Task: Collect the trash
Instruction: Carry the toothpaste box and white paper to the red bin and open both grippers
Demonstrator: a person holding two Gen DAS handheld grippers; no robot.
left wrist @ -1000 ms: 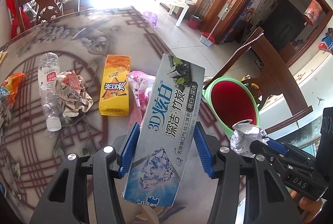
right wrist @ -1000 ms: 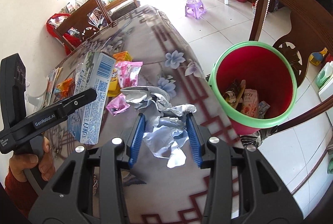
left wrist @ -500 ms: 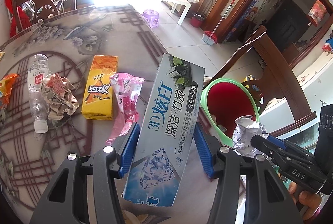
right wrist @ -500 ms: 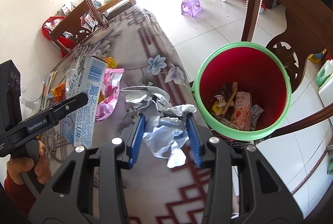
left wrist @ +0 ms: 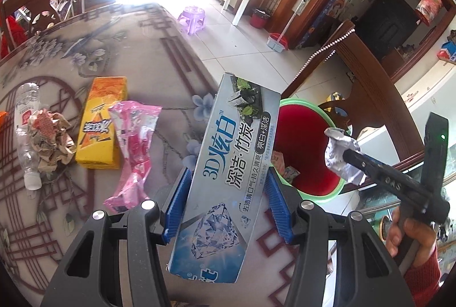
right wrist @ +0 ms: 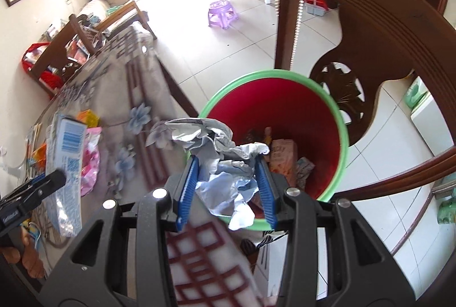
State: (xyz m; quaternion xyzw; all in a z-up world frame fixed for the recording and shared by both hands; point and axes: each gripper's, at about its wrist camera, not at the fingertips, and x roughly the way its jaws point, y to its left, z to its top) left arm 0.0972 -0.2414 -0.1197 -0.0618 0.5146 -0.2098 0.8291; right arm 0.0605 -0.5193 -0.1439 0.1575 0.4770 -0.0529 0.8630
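Observation:
My left gripper (left wrist: 228, 184) is shut on a long blue-grey toothpaste box (left wrist: 228, 176), held upright above the table's right edge. My right gripper (right wrist: 228, 173) is shut on a crumpled silver-white wrapper (right wrist: 225, 161), which hangs over the near rim of the red bin with a green rim (right wrist: 343, 124). That bin (left wrist: 327, 193) stands on the floor just off the table edge and holds several pieces of packaging. In the left wrist view the right gripper with the wrapper (left wrist: 340, 156) is above the bin's right side. The toothpaste box (right wrist: 67, 173) shows at left in the right wrist view.
On the patterned table (left wrist: 142, 50) lie a pink wrapper (left wrist: 134, 153), a yellow carton (left wrist: 102, 121), a crumpled paper ball (left wrist: 48, 138) and a clear plastic bottle (left wrist: 24, 133). A wooden chair (right wrist: 370, 30) stands right behind the bin. A purple stool (right wrist: 221, 12) is on the tiled floor.
Both grippers have moved right toward the bin with their loads. The right gripper's wrapper now hangs over the bin's rim; table litter has slid left in the left wrist view.

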